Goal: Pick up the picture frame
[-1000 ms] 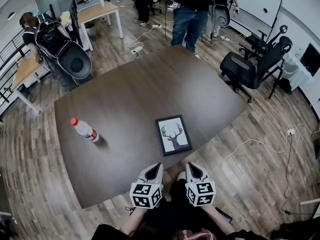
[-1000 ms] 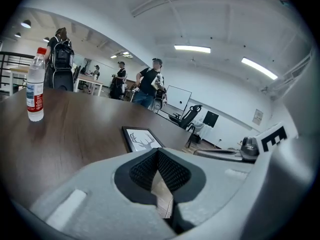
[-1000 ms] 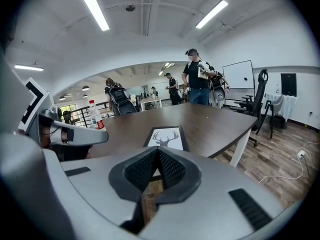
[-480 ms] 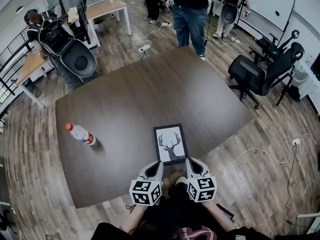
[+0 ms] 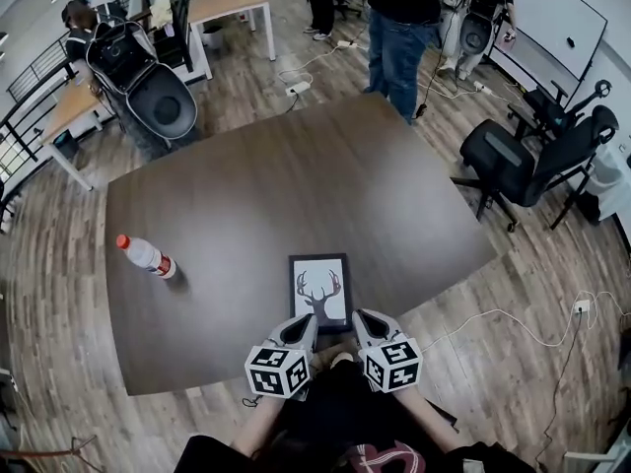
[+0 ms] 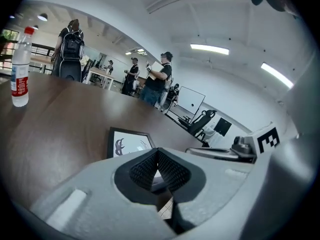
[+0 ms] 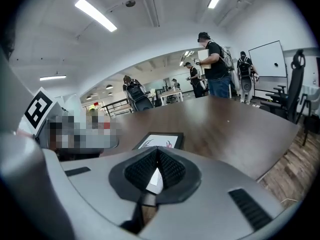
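Observation:
A black picture frame [image 5: 319,293] with a deer-antler print lies flat on the dark table [image 5: 296,185], close to its near edge. The frame also shows just ahead of the jaws in the left gripper view [image 6: 127,141] and in the right gripper view [image 7: 159,140]. My left gripper [image 5: 308,322] is shut and empty at the frame's near left corner. My right gripper [image 5: 361,317] is shut and empty at the near right corner. Neither gripper touches the frame as far as I can see.
A plastic water bottle [image 5: 144,255] with a red cap stands at the table's left. A person in jeans [image 5: 399,28] stands beyond the far edge. Office chairs [image 5: 513,161] stand to the right, a black stroller-like seat [image 5: 148,82] at the far left. A white cable [image 5: 493,313] runs across the floor.
Both grippers have come forward to the table's near edge, side by side. The frame now lies right in front of their tips. Both stay shut.

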A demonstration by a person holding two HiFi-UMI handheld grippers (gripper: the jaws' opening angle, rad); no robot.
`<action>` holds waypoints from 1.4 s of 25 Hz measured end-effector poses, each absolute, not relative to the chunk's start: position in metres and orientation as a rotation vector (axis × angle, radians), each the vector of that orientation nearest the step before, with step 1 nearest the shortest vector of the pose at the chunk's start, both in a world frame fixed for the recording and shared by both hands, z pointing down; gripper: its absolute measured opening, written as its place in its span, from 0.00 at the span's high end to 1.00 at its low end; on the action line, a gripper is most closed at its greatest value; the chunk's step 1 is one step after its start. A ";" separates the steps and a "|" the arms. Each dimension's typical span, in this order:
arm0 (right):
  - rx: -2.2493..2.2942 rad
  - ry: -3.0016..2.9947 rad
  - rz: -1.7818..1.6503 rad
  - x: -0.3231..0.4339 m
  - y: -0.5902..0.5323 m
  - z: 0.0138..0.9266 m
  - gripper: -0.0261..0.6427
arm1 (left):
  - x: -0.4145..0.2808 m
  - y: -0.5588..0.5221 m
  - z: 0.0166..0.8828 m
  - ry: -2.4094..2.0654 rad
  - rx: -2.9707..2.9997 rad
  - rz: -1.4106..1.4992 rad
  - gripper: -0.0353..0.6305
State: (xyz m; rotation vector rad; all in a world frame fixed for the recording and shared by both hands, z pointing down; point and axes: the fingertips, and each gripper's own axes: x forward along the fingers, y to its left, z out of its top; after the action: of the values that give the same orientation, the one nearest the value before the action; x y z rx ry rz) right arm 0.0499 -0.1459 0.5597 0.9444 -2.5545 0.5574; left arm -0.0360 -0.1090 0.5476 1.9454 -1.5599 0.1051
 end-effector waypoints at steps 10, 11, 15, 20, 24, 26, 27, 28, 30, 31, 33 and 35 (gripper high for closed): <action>0.924 -2.510 0.570 0.056 -0.164 0.571 0.95 | -0.045 -0.120 0.558 -1.664 1.814 0.086 0.93; 0.927 -2.502 0.576 0.057 -0.164 0.573 0.95 | -0.049 -0.121 0.559 -1.676 1.797 0.089 0.93; 0.960 -2.470 0.599 0.056 -0.170 0.580 0.95 | -0.063 -0.123 0.566 -1.703 1.753 0.118 0.93; 1.009 -2.425 0.617 0.053 -0.181 0.584 0.95 | -0.078 -0.130 0.573 -1.718 1.716 0.186 0.93; 1.023 -2.398 0.618 0.045 -0.188 0.586 0.95 | -0.089 -0.139 0.576 -1.702 1.698 0.225 0.93; 1.035 -2.378 0.626 0.042 -0.191 0.588 0.95 | -0.092 -0.143 0.579 -1.683 1.693 0.245 0.93; 1.041 -2.367 0.626 0.041 -0.193 0.589 0.95 | -0.093 -0.144 0.580 -1.678 1.690 0.255 0.93; 1.044 -2.355 0.625 0.039 -0.194 0.590 0.95 | -0.095 -0.146 0.581 -1.673 1.686 0.263 0.93; 1.040 -2.331 0.627 0.035 -0.197 0.593 0.95 | -0.099 -0.150 0.584 -1.655 1.679 0.278 0.93; 1.038 -2.318 0.629 0.033 -0.198 0.595 0.95 | -0.099 -0.151 0.586 -1.640 1.674 0.288 0.93; 1.045 -2.293 0.629 0.032 -0.199 0.599 0.95 | -0.100 -0.151 0.591 -1.612 1.659 0.311 0.93; 1.051 -2.275 0.622 0.030 -0.200 0.602 0.94 | -0.103 -0.151 0.596 -1.610 1.638 0.326 0.93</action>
State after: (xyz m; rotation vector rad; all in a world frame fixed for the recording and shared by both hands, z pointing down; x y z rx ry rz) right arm 0.0304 -0.2002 0.6020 1.0514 -2.2749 0.6222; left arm -0.1034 -0.1510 0.5958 1.6382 -1.6096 0.3260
